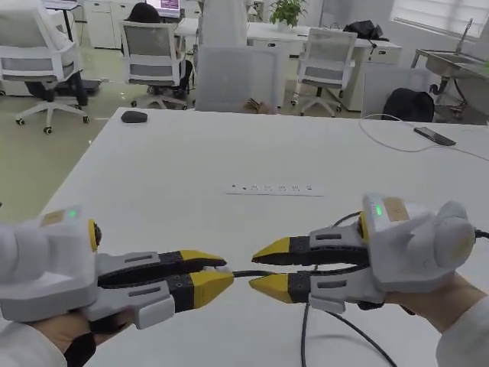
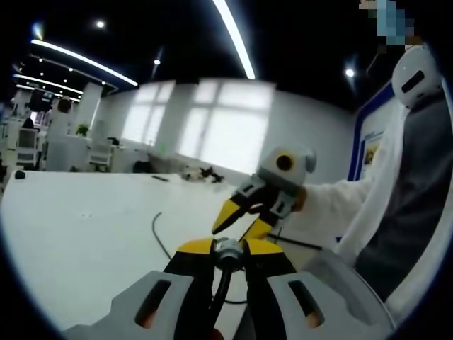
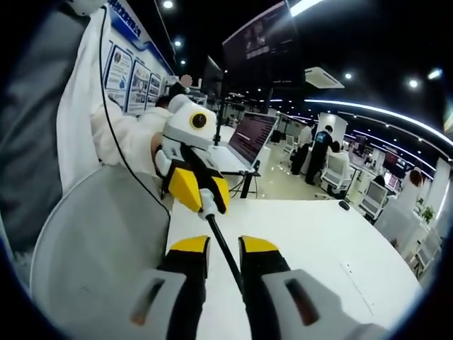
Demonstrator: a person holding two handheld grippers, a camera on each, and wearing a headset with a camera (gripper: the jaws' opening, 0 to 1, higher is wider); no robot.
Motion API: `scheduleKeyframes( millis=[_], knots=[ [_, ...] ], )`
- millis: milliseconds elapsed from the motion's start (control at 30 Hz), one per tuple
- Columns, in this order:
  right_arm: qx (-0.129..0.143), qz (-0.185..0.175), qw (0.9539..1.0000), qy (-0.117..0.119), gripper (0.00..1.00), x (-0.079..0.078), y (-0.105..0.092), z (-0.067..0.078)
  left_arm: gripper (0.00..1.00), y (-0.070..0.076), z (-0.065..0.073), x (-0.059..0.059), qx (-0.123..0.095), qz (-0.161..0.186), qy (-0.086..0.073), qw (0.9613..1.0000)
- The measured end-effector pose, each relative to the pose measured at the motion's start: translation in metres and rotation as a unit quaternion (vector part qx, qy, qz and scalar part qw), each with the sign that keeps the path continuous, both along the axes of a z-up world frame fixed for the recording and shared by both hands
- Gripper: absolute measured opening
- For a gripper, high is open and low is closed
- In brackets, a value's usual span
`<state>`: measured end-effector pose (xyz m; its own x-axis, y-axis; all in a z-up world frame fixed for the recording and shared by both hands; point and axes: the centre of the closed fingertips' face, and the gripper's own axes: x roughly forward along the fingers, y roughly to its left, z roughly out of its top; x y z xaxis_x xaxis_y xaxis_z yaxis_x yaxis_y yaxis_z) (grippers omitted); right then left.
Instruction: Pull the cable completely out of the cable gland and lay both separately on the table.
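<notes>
Where two hand-held grippers meet tip to tip above the white counter [image 1: 229, 145], there are one thin black cable [image 1: 305, 330] and one small silver-grey cable gland [image 2: 227, 251]. The left gripper [image 1: 228, 272] has its yellow-tipped jaws closed on the gland, which sits right at the jaw tips, with the cable entering it from the far side. The right gripper [image 1: 254, 267] faces it with jaws parted wider than the cable. The cable runs between these jaws (clearest in the right gripper view) without being clamped, then hangs down below that gripper towards the counter. Gland and near end of cable are held off the counter, just beside the right gripper's tips. Farther back on the counter lie one black computer mouse [image 1: 134, 116], one white socket strip [image 1: 271, 189] and one dark flat phone [image 1: 434, 135].
</notes>
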<state>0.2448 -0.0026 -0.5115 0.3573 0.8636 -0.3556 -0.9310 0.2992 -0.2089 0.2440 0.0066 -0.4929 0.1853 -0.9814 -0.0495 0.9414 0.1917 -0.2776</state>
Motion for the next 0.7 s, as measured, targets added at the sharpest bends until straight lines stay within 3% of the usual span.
scheduleKeyframes(
  millis=[200,333,567,700],
  knots=[
    [-0.008,0.018,0.9998,-0.004,0.15,-0.0024,0.0105,-0.0014,0.17,-0.0016,-0.0020,-0.0055,0.003,-0.010,-0.002,0.9999],
    [-0.008,0.030,0.9995,0.002,0.07,-0.0074,0.0126,-0.0036,0.17,0.0001,-0.0029,-0.0037,0.004,-0.010,-0.003,0.9999],
    [-0.011,0.023,0.9997,0.002,0.07,-0.0068,0.0116,-0.0049,0.17,-0.0011,-0.0022,-0.0037,0.000,-0.014,-0.006,0.9999],
    [-0.010,0.020,0.9998,0.003,0.06,-0.0061,0.0110,-0.0046,0.17,-0.0010,-0.0027,-0.0031,0.004,-0.016,-0.017,0.9997]
  ],
)
